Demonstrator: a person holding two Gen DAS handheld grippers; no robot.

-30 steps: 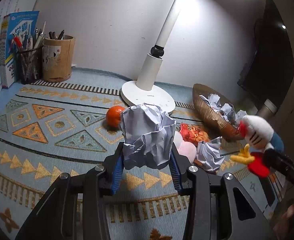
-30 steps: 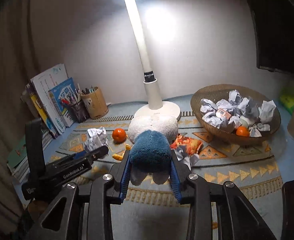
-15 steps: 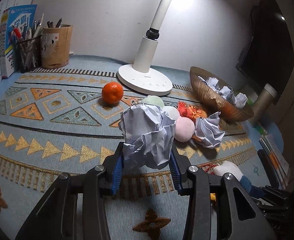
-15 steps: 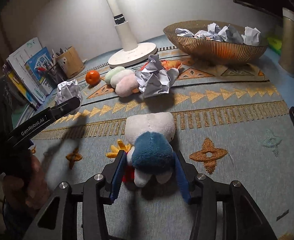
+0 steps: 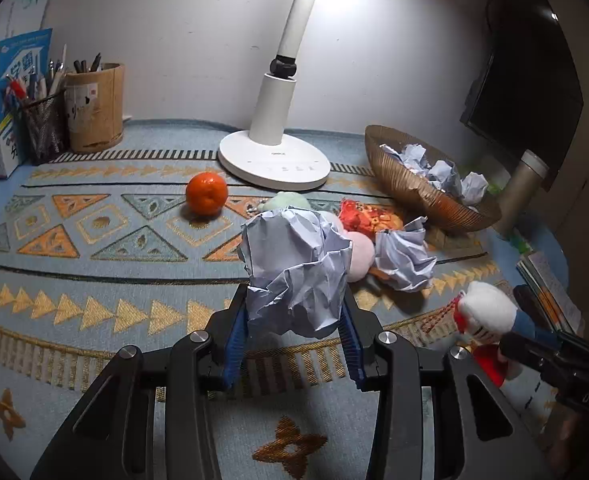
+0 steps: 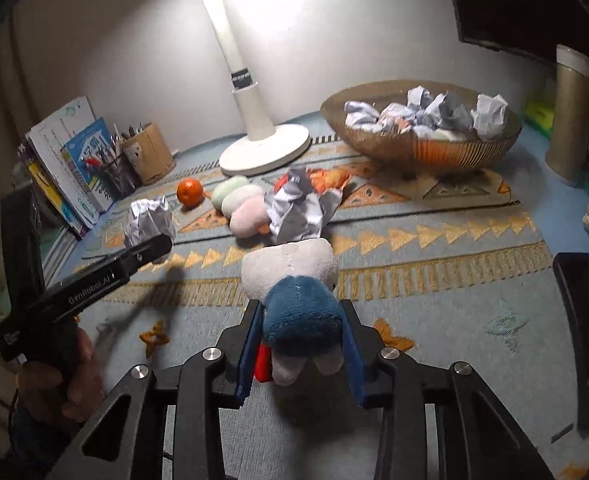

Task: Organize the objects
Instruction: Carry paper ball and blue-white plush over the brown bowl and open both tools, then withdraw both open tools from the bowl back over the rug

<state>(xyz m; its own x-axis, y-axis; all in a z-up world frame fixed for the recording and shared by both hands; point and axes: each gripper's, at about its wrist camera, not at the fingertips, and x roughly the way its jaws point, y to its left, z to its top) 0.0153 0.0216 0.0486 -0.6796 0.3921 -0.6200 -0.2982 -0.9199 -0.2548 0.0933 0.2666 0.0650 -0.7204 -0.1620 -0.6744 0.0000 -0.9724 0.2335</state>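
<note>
My left gripper (image 5: 292,332) is shut on a crumpled white paper ball (image 5: 294,272), held above the patterned mat; it also shows in the right wrist view (image 6: 148,220). My right gripper (image 6: 300,344) is shut on a plush toy (image 6: 294,284) with a white head and blue body, held low over the mat; it also shows in the left wrist view (image 5: 486,316). A woven basket (image 6: 422,152) with several paper balls stands at the back right. On the mat lie an orange (image 5: 206,193), a pastel plush (image 6: 240,206), another paper ball (image 6: 300,210) and a red snack packet (image 5: 368,218).
A white lamp base (image 5: 274,160) stands at the back centre. A cardboard pen cup (image 5: 94,106), a mesh pen holder (image 5: 42,126) and books (image 5: 10,100) stand at the back left. A gold tumbler (image 6: 570,116) stands right of the basket. Books (image 5: 546,292) lie at the right edge.
My right gripper closed on the plush toy again and lifted it a little off the mat. My left gripper moved slightly, still holding the paper ball.
</note>
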